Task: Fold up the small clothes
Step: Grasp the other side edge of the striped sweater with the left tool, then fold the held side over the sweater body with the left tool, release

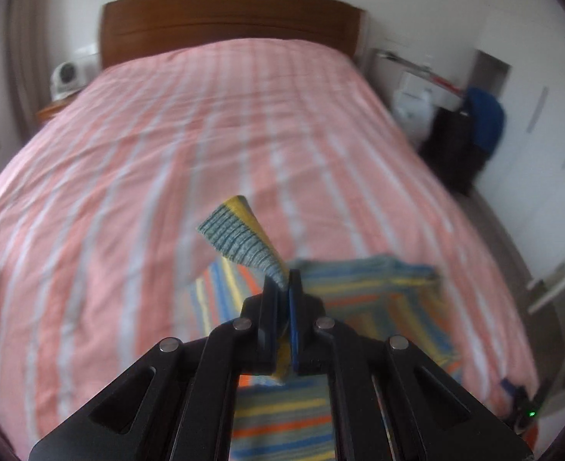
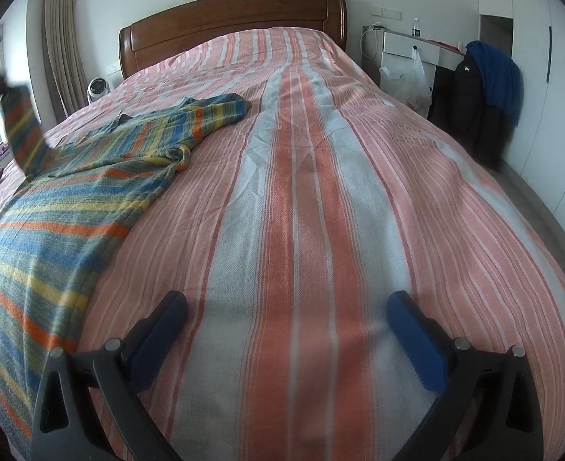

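Left gripper (image 1: 285, 282) is clamped tight, its two fingers pressed together on an edge of the striped sweater (image 1: 378, 307), and a ribbed flap of that knit pokes up and forward past the tips, likely a cuff or hem corner, though the blur makes it hard to call. The pinched part is lifted off the bed while the rest of the garment lies beneath and ahead to the right, draped on the pink striped bedspread (image 1: 167, 134). Over to the right gripper (image 2: 286, 330): fingers spread wide, nothing between the pads, hovering low over bare bedspread (image 2: 321, 192). From that side the sweater (image 2: 90, 176) sprawls entirely to the left of the open fingers, its long axis running from the near-left foreground up and away toward the wooden headboard (image 2: 228, 15), one sleeve stretched toward the middle of the bed. At the far left edge of that view a strip of the knit rises off the bed toward something dark and blurred, probably the left gripper, though it's too smeared to be sure. So the left hand already owns the cloth and is the nearer one; the right sits just beside the body's edge and, in my judgement, would need to swing leftward to take a matching edge before any fold goes over. A blue jacket (image 2: 497, 73) hangs by the wardrobe, well apart from all this.
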`<act>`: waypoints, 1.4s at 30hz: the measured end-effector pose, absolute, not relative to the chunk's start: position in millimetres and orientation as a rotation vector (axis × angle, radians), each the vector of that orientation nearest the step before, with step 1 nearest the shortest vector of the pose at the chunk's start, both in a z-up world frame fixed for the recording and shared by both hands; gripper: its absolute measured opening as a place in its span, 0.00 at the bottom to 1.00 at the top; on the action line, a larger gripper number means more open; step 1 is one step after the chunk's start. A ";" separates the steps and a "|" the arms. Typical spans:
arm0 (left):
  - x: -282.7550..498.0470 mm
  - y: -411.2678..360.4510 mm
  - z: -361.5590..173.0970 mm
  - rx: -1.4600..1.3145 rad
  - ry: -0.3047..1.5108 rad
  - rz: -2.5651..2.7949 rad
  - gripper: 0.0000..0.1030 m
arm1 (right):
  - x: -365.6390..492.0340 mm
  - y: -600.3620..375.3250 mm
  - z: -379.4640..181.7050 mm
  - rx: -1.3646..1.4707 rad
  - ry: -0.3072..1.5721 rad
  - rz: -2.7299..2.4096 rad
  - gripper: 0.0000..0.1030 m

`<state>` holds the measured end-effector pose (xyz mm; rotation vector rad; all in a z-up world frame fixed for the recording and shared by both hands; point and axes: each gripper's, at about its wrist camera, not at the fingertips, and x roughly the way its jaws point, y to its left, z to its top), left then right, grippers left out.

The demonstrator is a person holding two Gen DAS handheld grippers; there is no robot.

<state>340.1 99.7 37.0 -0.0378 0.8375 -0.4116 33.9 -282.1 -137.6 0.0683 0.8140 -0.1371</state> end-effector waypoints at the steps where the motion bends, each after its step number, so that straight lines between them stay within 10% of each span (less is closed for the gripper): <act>1: 337.6 77.7 31.6 -0.025 0.838 -0.438 0.03 | 33.2 -281.5 -137.6 0.068 0.813 -0.137 0.99; 3: 337.6 42.4 11.9 0.017 0.860 -0.450 0.10 | 34.2 -282.1 -137.6 0.068 0.813 -0.137 0.99; 6: 351.1 16.2 -38.4 0.061 0.996 -0.411 0.67 | 34.2 -282.0 -137.7 0.069 0.813 -0.137 0.99; 21: 367.1 148.9 -123.5 -0.188 1.178 -0.255 0.64 | 42.0 -284.4 -140.4 0.066 0.813 -0.135 1.00; 23: 359.6 149.8 -134.8 -0.283 1.190 -0.350 0.51 | 41.8 -283.3 -141.4 0.064 0.811 -0.136 1.00; 24: 356.4 147.6 -137.4 -0.307 1.185 -0.401 0.13 | 41.3 -282.2 -141.7 0.063 0.810 -0.137 1.00; 25: 352.1 142.7 -137.2 -0.273 1.173 -0.416 0.01 | 39.9 -281.1 -141.7 0.063 0.809 -0.137 1.00; 29: 345.5 163.1 -142.6 -0.136 1.108 -0.180 0.01 | 41.3 -281.8 -141.9 0.063 0.810 -0.137 1.00; 35: 334.0 161.5 -144.4 -0.131 1.106 -0.196 0.10 | 40.1 -281.4 -141.9 0.064 0.810 -0.137 1.00; 39: 330.2 165.9 -127.2 -0.132 1.016 -0.156 0.60 | 40.7 -281.5 -142.0 0.063 0.809 -0.138 1.00; 42: 325.2 154.3 -116.5 -0.087 0.980 -0.205 0.67 | 40.7 -281.6 -142.0 0.063 0.809 -0.137 1.00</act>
